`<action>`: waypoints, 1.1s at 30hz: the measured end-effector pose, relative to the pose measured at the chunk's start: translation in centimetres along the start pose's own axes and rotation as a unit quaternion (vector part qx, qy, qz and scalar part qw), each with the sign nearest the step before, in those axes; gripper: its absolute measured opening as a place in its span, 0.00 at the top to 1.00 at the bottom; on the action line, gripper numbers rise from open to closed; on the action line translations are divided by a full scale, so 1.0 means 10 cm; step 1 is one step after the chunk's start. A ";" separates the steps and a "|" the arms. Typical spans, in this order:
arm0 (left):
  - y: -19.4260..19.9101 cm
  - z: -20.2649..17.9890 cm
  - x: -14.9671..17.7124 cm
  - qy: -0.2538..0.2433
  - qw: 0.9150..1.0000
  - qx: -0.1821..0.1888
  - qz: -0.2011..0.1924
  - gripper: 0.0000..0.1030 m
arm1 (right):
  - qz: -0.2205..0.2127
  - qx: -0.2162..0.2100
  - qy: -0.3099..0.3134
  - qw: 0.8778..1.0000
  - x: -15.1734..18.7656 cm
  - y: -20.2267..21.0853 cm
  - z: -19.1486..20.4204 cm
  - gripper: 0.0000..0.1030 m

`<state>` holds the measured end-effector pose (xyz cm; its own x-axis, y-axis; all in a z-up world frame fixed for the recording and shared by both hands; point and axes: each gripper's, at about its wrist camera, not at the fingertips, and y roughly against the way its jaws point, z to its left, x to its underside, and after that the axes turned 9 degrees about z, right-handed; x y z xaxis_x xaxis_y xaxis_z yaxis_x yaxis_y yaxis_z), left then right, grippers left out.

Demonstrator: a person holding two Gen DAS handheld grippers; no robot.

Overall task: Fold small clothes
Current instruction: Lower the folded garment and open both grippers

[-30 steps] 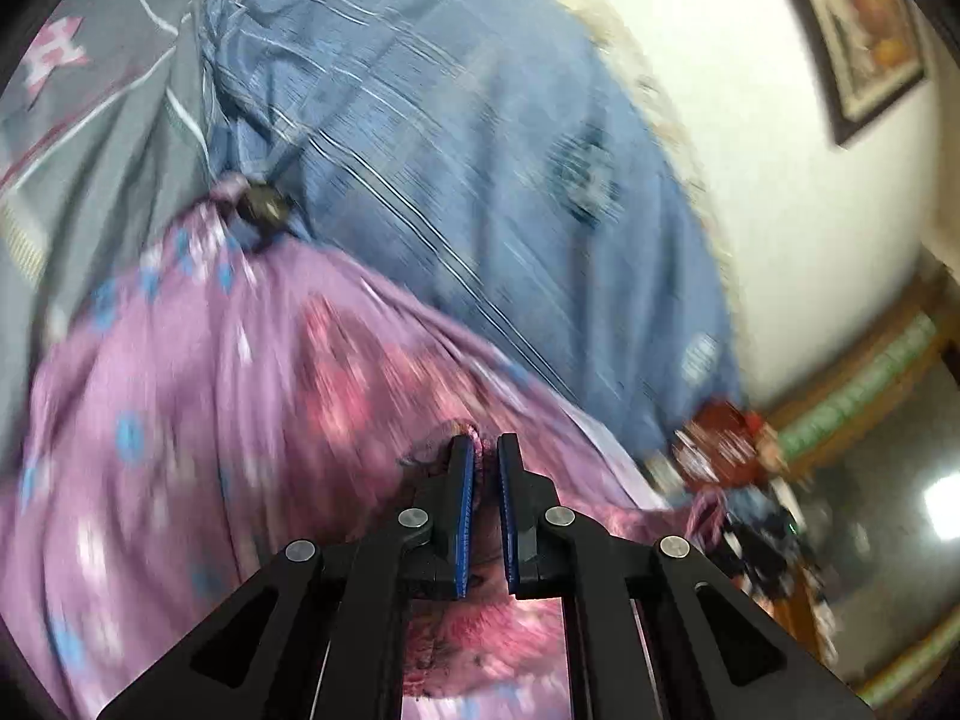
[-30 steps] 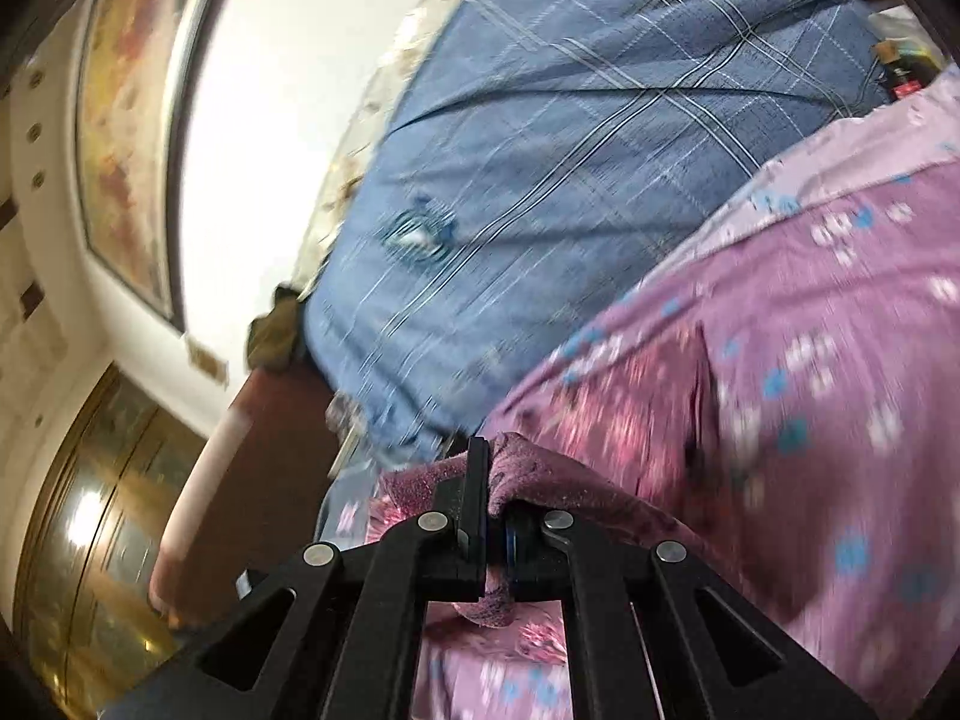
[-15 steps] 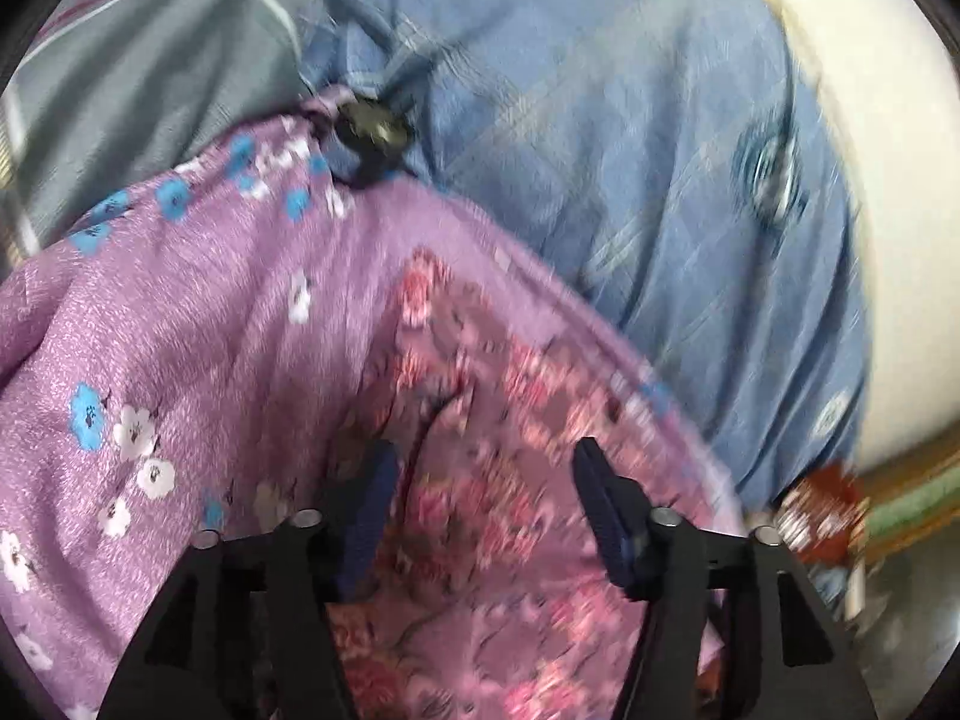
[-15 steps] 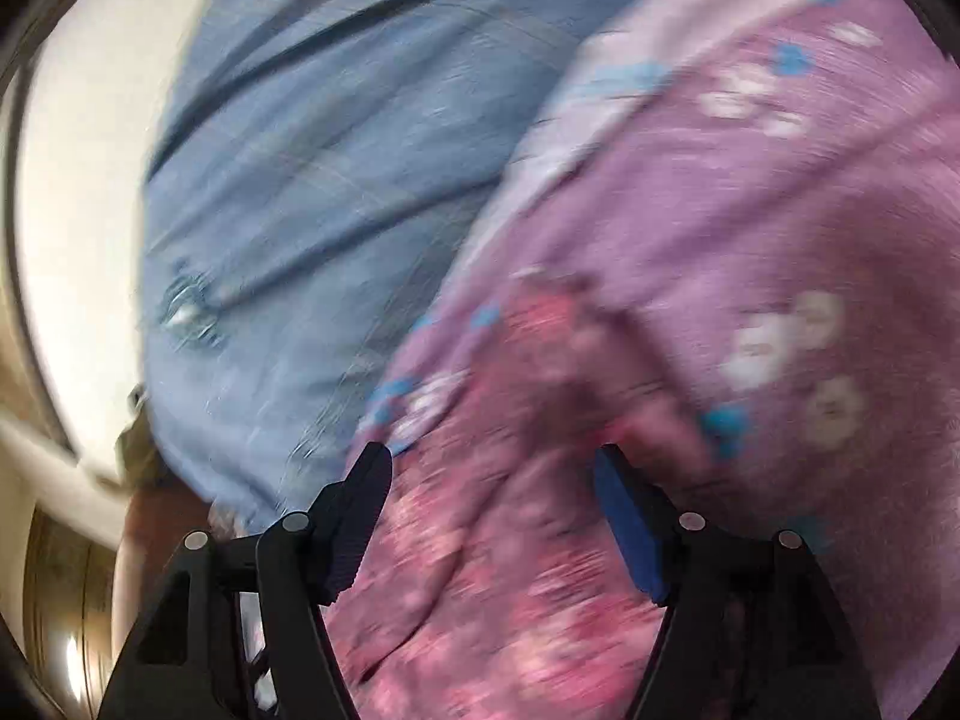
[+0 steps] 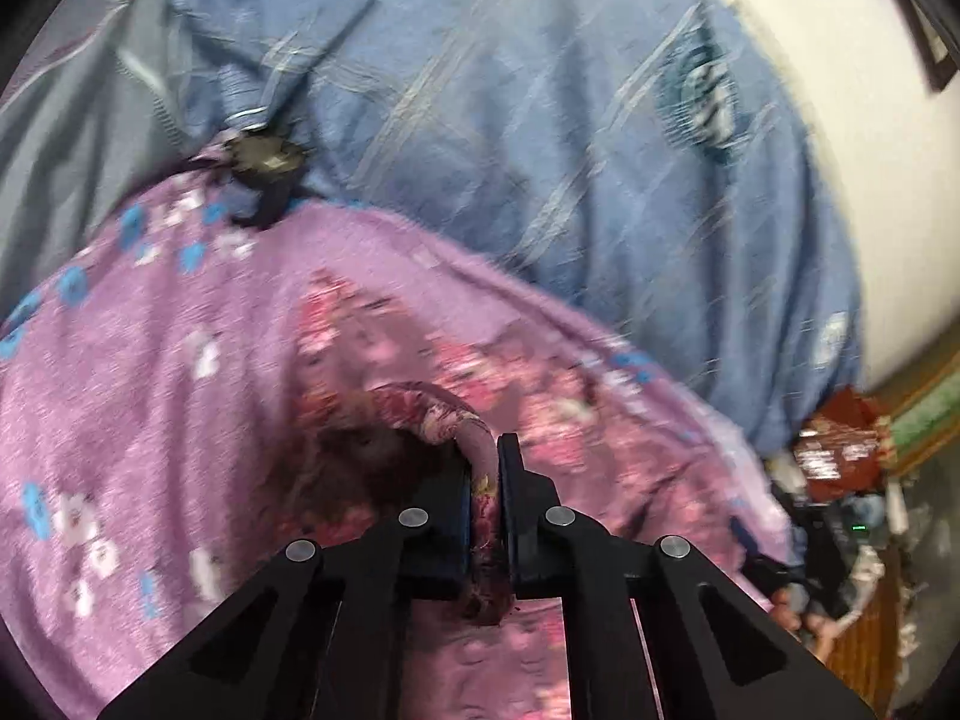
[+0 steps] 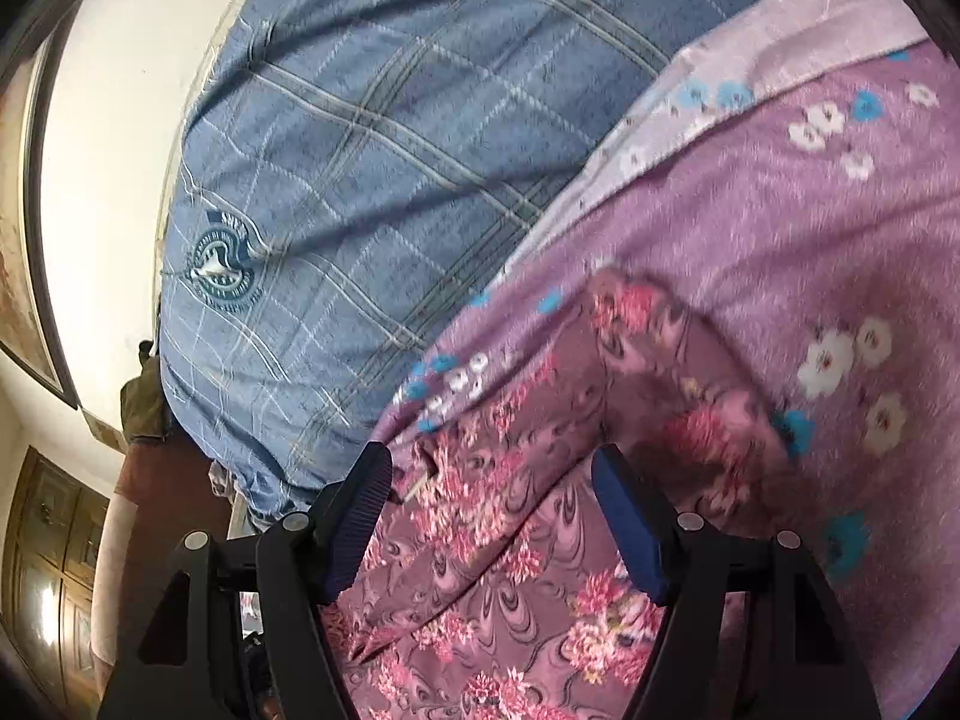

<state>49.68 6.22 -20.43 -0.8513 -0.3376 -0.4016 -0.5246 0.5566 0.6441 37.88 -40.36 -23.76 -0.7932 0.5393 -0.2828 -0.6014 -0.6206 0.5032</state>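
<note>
A small maroon garment (image 6: pixel 510 540) printed with pink flowers lies on a purple blanket (image 6: pixel 750 276). In the left wrist view my left gripper (image 5: pixel 483 480) is shut on a raised fold of this floral garment (image 5: pixel 444 414), with cloth pinched between the blue pads. In the right wrist view my right gripper (image 6: pixel 492 504) stands open just over the flat garment; its pads sit on either side of the cloth and do not press it.
The purple blanket (image 5: pixel 150 420) with white and blue flowers covers a blue checked bedspread (image 5: pixel 510 120), also seen as the bedspread (image 6: pixel 360 180). A dark round object (image 5: pixel 264 159) lies at the blanket's far edge. A white wall (image 6: pixel 108 180) and wooden cabinet (image 6: pixel 48 570) stand beyond.
Both grippers let go of the floral garment and opened half a second ago. Since then the left one has shut again on a fold of it. The right one stays open, lower over the cloth.
</note>
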 end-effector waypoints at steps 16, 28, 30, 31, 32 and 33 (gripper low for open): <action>-0.34 0.21 -0.06 0.054 0.997 0.004 0.050 0.88 | 0.132 -0.064 -0.007 0.989 0.11 -0.36 0.06 0.30; 0.07 0.31 -0.45 0.104 0.987 0.112 -0.054 0.98 | 0.167 -0.105 0.014 0.980 0.24 -0.68 0.29 0.32; 0.06 0.40 -0.54 0.116 0.986 0.098 -0.066 0.98 | 0.181 -0.103 0.019 0.978 0.29 -0.79 0.34 0.32; 0.02 0.47 -0.58 0.129 0.984 0.095 -0.075 0.98 | 0.186 -0.106 0.021 0.977 0.30 -0.83 0.37 0.32; -0.02 0.52 -0.58 0.139 0.983 0.094 -0.081 0.97 | 0.194 -0.111 0.027 0.974 0.32 -0.88 0.43 0.32; -0.08 0.59 -0.60 0.157 0.980 0.091 -0.087 0.94 | 0.198 -0.112 0.035 0.973 0.34 -0.94 0.48 0.31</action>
<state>55.24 12.30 -22.43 -0.7243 -0.6404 -0.2558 -0.6761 0.5867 0.4457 41.28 -29.97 -25.49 -0.9670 0.1970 -0.1613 -0.2463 -0.8848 0.3957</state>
